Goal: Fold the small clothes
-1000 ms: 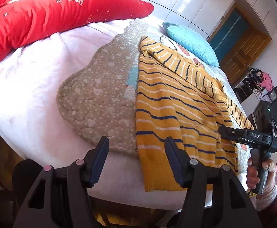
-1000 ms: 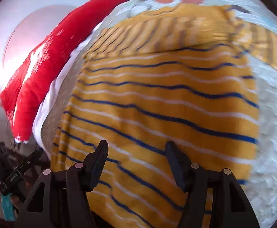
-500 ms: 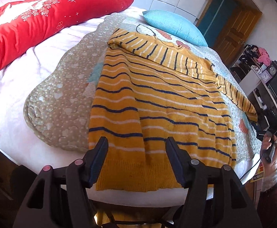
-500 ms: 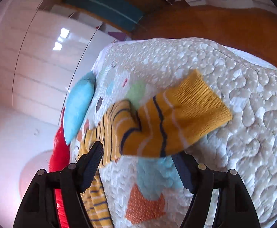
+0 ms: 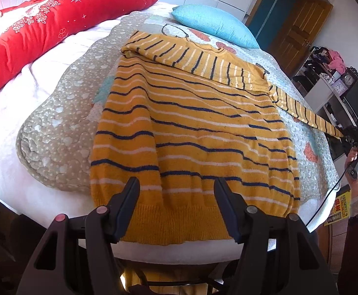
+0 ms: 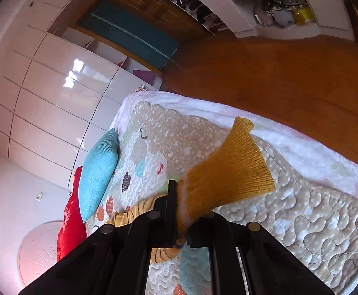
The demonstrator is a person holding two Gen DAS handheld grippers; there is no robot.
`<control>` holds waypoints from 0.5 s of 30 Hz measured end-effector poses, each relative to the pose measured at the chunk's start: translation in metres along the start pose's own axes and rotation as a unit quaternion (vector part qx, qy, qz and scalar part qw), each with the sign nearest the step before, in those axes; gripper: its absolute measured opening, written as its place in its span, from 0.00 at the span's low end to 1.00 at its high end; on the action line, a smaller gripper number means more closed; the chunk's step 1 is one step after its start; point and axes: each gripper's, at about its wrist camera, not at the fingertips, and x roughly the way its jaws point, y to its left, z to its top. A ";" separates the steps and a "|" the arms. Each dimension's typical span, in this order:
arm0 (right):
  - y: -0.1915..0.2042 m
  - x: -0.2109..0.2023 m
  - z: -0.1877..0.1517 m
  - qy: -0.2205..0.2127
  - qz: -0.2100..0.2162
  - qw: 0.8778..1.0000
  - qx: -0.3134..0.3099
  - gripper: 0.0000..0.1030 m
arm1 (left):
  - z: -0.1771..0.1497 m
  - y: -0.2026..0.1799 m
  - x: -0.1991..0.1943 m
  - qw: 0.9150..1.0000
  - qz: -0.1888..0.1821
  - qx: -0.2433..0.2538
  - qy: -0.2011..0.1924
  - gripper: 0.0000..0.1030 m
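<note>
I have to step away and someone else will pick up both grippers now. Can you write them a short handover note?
Left gripper: open, empty, hovering over the sweater hem.
Right gripper: shut on the sleeve cuff, sleeve stretched out off to the right.
Sweater lies flat on the quilt; the other sleeve is already folded across the top.
Left: bring the held sleeve across the body, then fold the body.

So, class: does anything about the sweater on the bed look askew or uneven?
Yes. The sweater lies flat, one sleeve folded across its top, but the other sleeve stretches off sideways, its cuff pinched in the right tongs.
</note>
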 end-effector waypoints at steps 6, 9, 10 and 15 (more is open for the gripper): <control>0.095 0.022 -0.013 0.035 0.019 0.994 -0.103 0.06 | -0.004 0.002 -0.003 1.000 -0.018 0.004 -0.003 0.60; 0.152 0.050 -0.058 0.086 0.046 0.984 -0.151 0.06 | -0.004 0.017 -0.011 1.000 -0.021 -0.011 -0.015 0.62; 0.170 0.060 -0.078 0.104 0.055 0.979 -0.168 0.06 | -0.004 0.023 -0.014 0.999 -0.022 -0.017 -0.020 0.64; 0.254 0.115 -0.185 0.188 0.090 0.946 -0.249 0.06 | -0.007 0.050 -0.027 0.998 -0.013 -0.028 -0.046 0.65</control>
